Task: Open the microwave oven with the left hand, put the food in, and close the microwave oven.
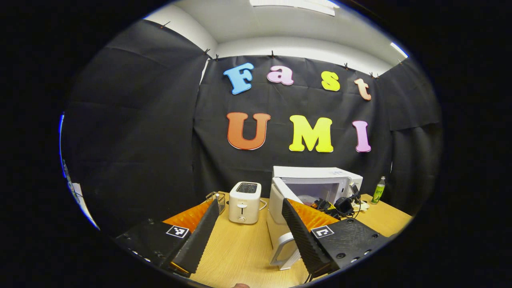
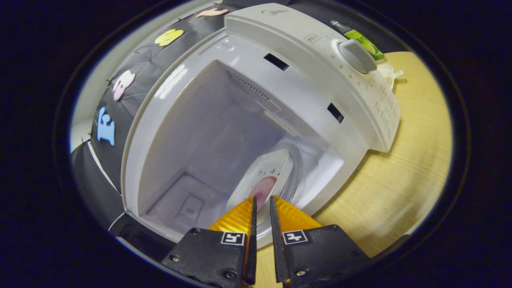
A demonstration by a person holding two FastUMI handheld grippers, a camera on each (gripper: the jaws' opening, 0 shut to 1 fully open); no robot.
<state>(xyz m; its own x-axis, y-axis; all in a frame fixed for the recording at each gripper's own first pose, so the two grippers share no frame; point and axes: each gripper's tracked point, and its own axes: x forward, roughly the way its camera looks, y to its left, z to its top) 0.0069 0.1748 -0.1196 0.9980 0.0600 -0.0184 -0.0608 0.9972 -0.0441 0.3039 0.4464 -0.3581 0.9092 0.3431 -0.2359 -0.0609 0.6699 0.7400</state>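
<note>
One microwave (image 1: 320, 182), door swung open; one toaster (image 1: 245, 202) left of it. Left gripper (image 1: 250, 224) spread wide, empty. Right gripper (image 2: 262, 208) apparently pinching one plate (image 2: 262, 180) inside.

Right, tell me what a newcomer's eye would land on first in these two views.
First, the white microwave in the right gripper view, its cavity gaping open, with the right gripper pinching the near edge of a white food tray on the turntable inside. In the left gripper view, the swung-out microwave door stands between the spread fingers of the left gripper, with a white toaster on the wooden table to its left.
</note>
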